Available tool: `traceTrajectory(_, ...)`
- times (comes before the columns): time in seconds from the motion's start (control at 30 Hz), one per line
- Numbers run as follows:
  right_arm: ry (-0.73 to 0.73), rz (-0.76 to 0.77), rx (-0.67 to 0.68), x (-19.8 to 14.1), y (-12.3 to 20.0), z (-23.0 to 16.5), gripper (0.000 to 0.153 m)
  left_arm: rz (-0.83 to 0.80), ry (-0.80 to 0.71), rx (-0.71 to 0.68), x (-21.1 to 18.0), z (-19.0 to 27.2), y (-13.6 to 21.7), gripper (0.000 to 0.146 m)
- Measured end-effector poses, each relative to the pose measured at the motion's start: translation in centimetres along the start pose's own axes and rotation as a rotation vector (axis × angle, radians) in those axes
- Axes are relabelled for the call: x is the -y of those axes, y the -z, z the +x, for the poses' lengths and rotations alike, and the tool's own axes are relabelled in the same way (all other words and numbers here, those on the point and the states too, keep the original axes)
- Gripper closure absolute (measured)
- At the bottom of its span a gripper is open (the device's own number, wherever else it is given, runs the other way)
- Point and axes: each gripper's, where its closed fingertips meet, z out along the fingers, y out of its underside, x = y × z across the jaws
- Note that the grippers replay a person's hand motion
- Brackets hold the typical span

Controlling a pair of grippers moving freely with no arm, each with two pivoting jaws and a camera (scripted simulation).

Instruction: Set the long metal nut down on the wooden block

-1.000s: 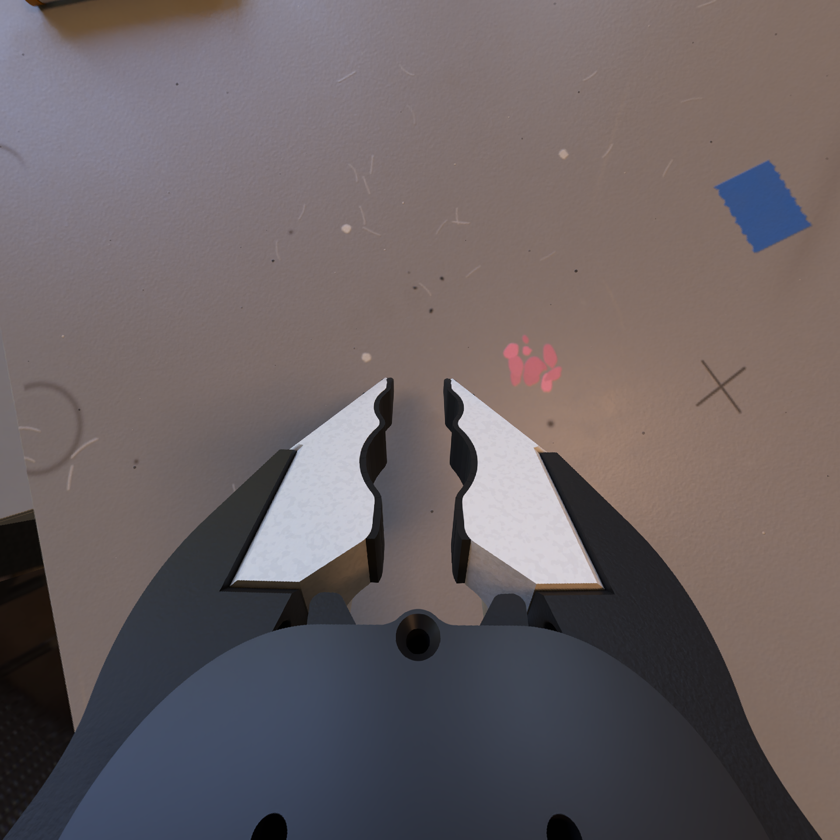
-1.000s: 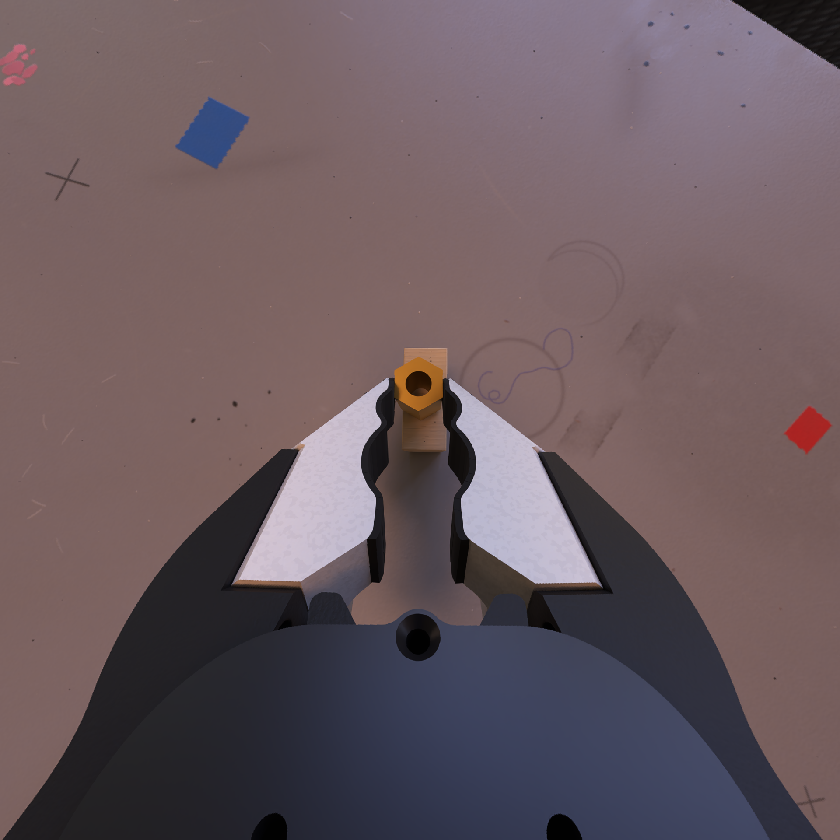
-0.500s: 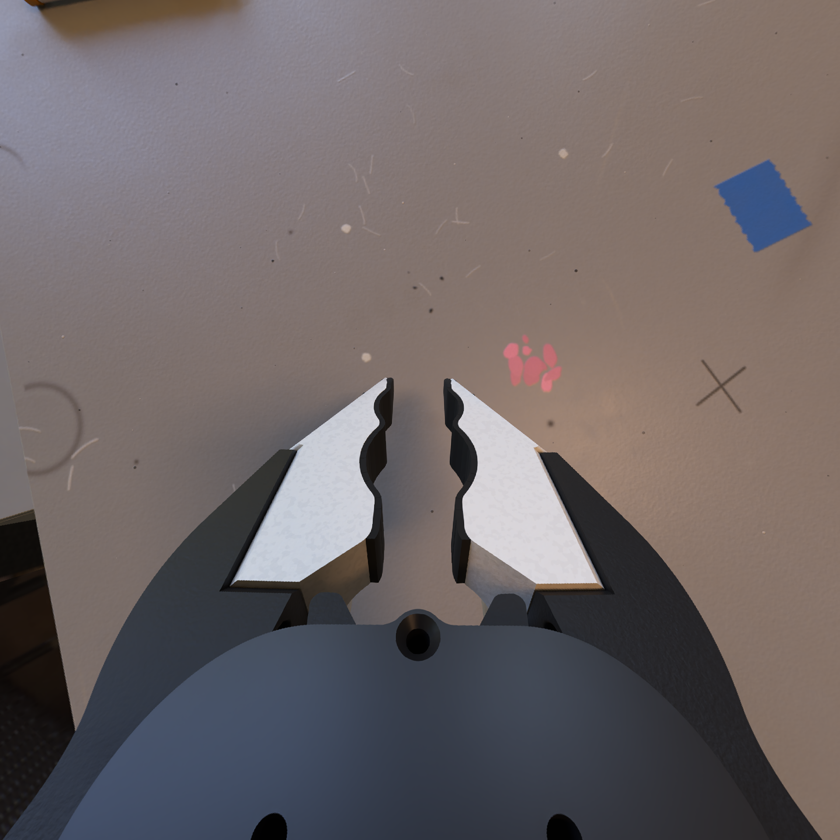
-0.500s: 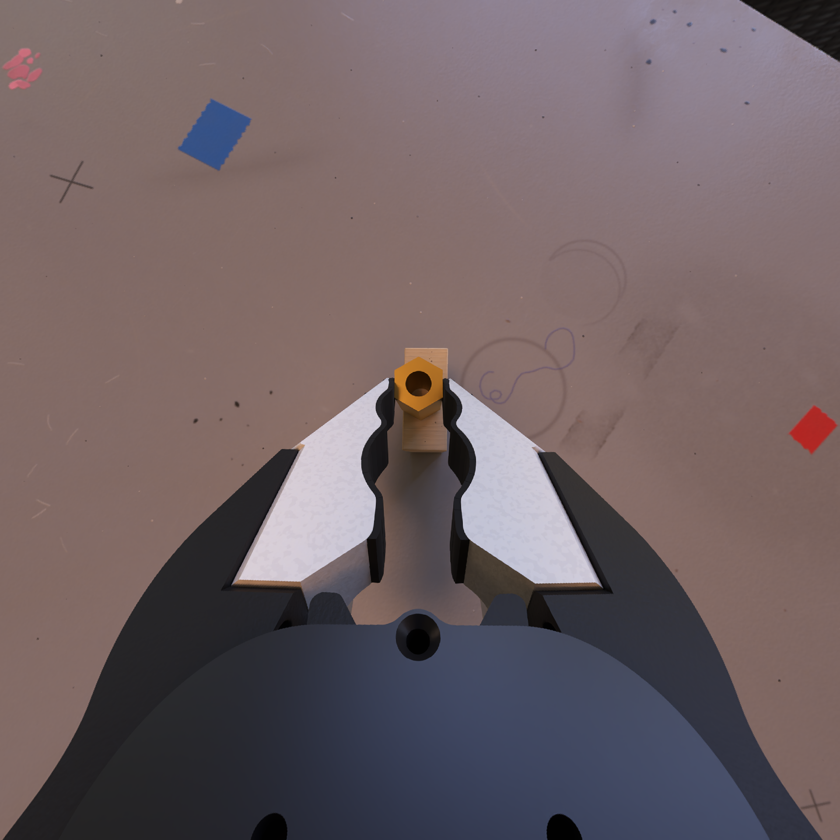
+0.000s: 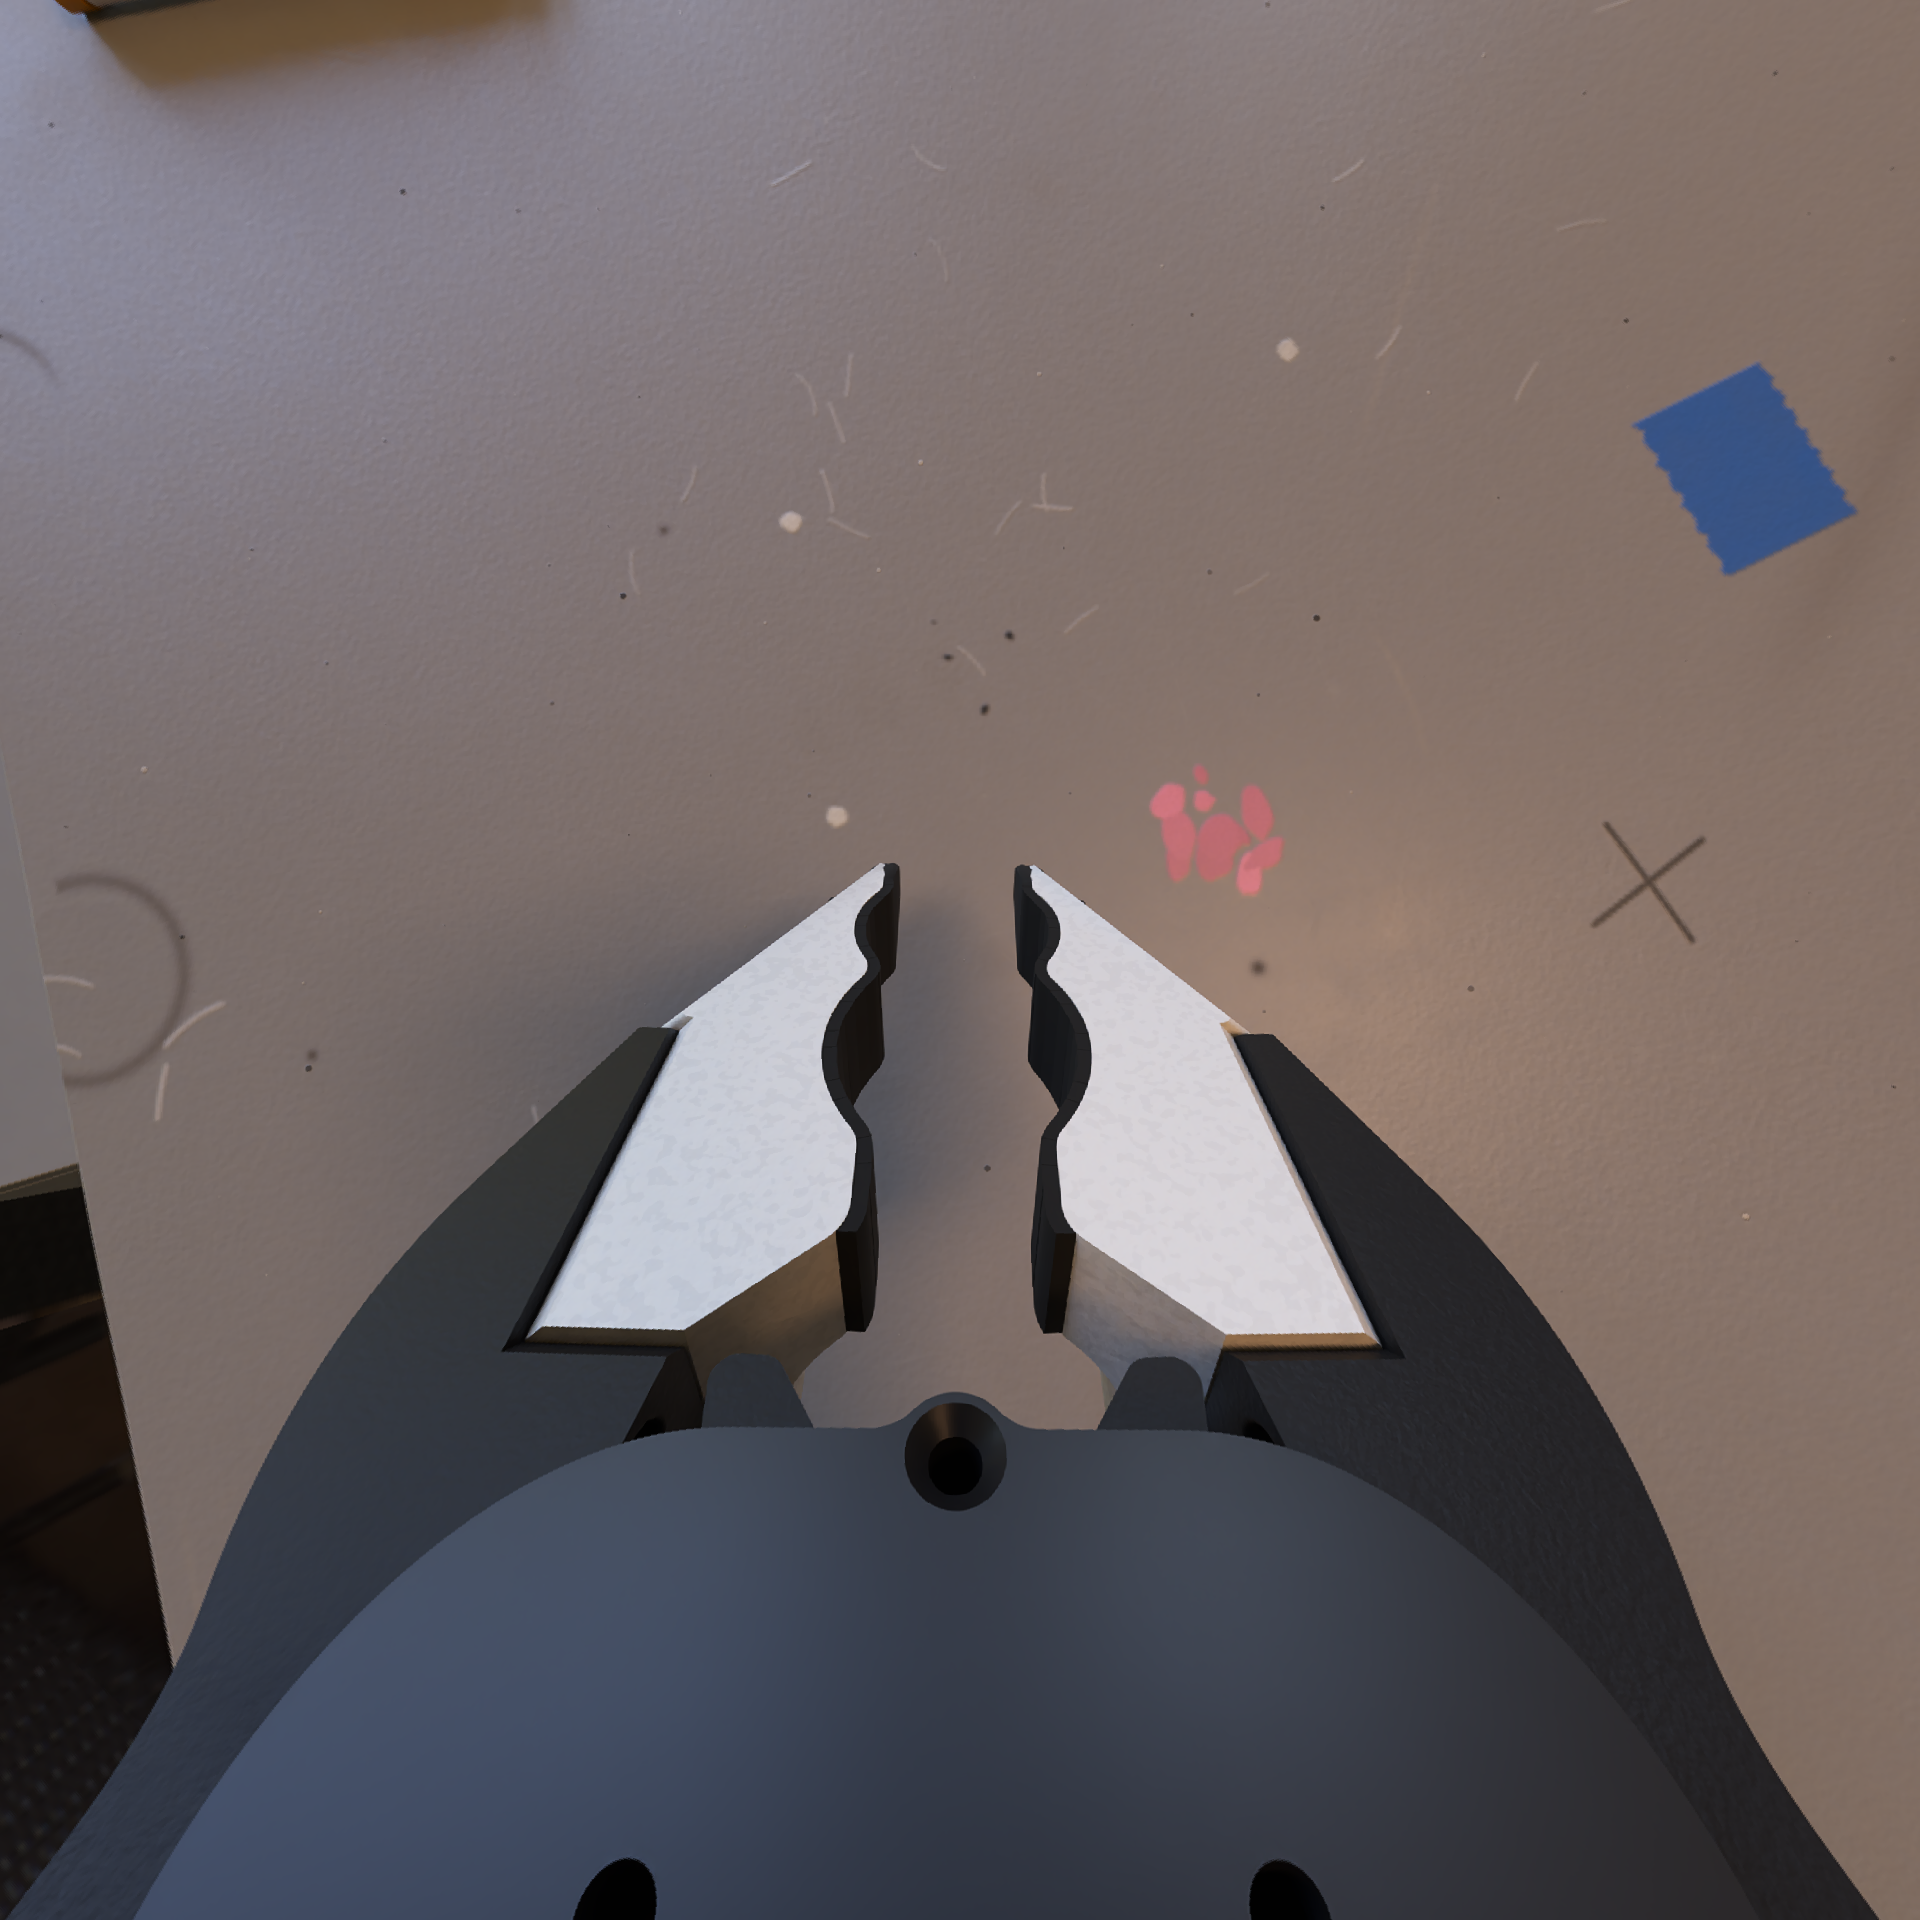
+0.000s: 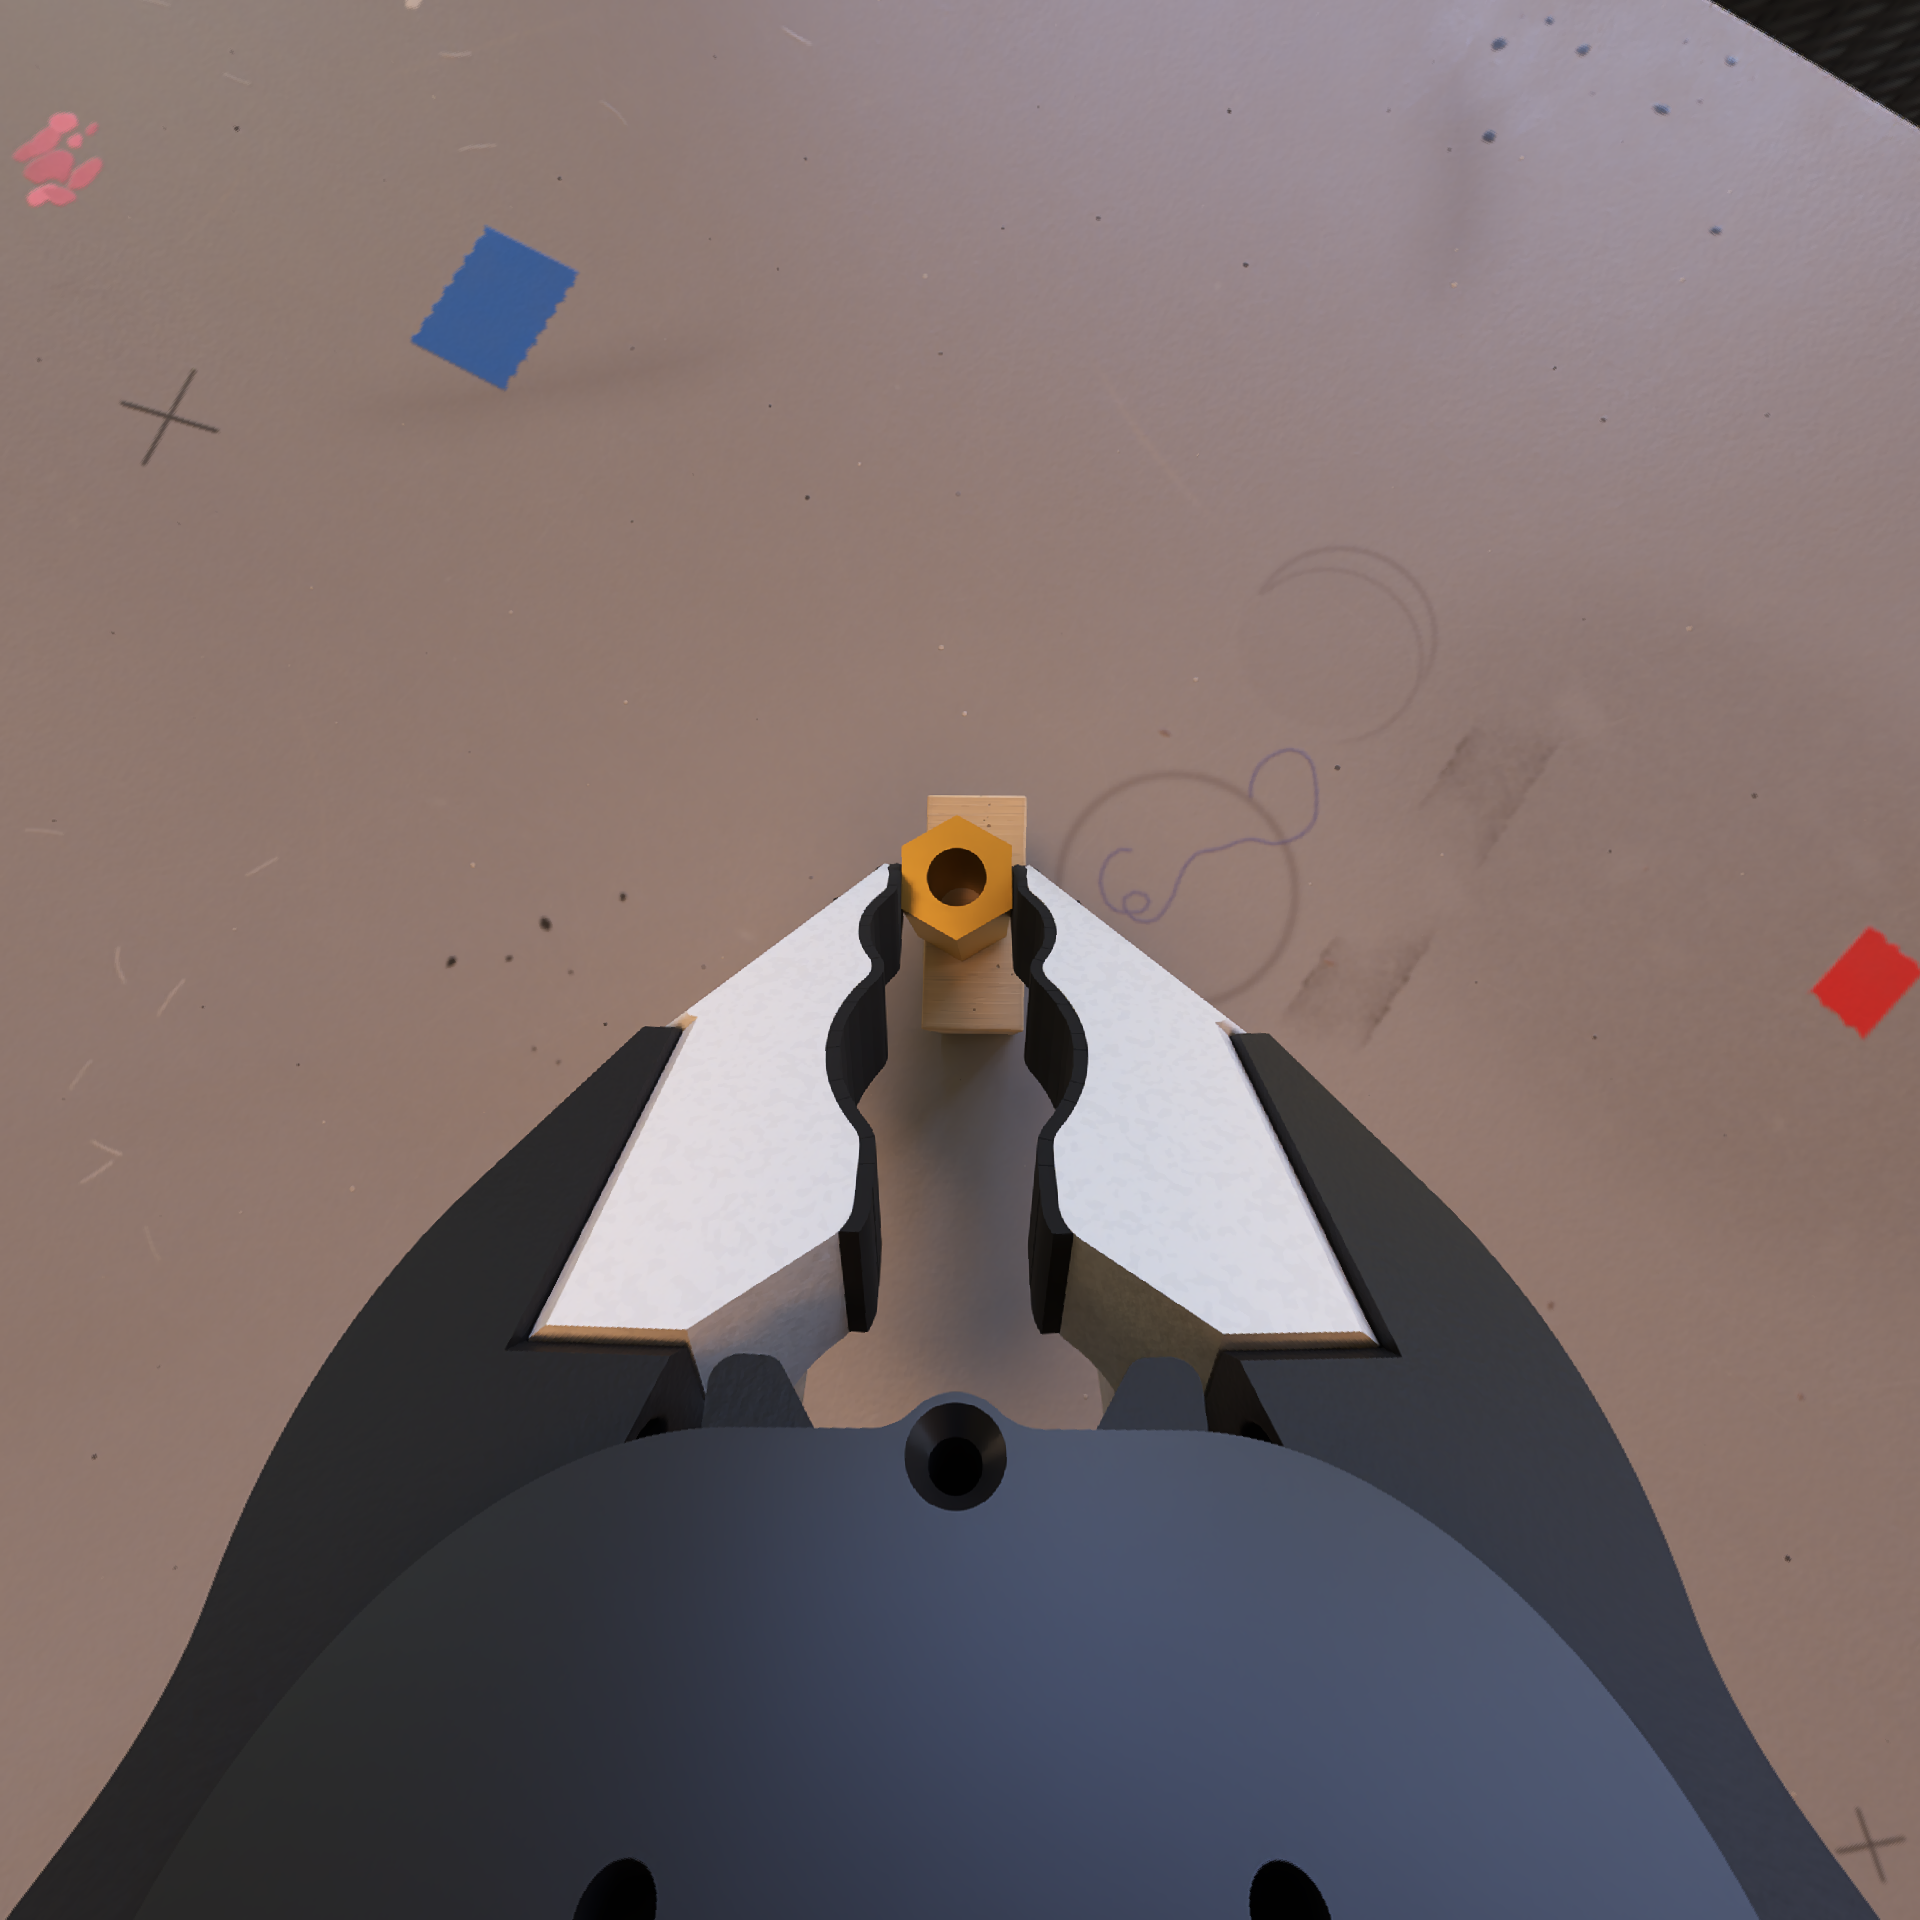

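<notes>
In the right wrist view my right gripper (image 6: pixel 956 883) is shut on the long metal nut (image 6: pixel 956 878), a brass-coloured hexagon seen end on with its hole towards the camera. The nut is pinched at the fingertips (image 6: pixel 888 914). The wooden block (image 6: pixel 975 997), a small pale rectangle, lies on the table directly under the nut. I cannot tell whether the nut touches the block. In the left wrist view my left gripper (image 5: pixel 956 883) is open and empty above bare table. Neither nut nor block shows there.
The table carries flat marks: a blue patch (image 6: pixel 497 307), a red patch (image 6: pixel 1865 982), a pink smear (image 5: pixel 1216 836), a cross (image 5: pixel 1647 883) and ring stains. The table's edge (image 5: pixel 42 1039) runs down the left. An orange-edged object (image 5: pixel 104 8) pokes in at top left.
In the right wrist view the table marks have slid slightly to the right, while the nut stays gripped over the block. The left gripper has not moved.
</notes>
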Motion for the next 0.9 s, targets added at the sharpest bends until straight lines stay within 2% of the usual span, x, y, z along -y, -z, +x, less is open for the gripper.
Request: traceTrajectory(0.9,-0.004,-0.001,0.009,-0.03,-0.01,-0.1,0.132,-0.002,-0.001,-0.001,-0.03,0.0,0.0,0.124)
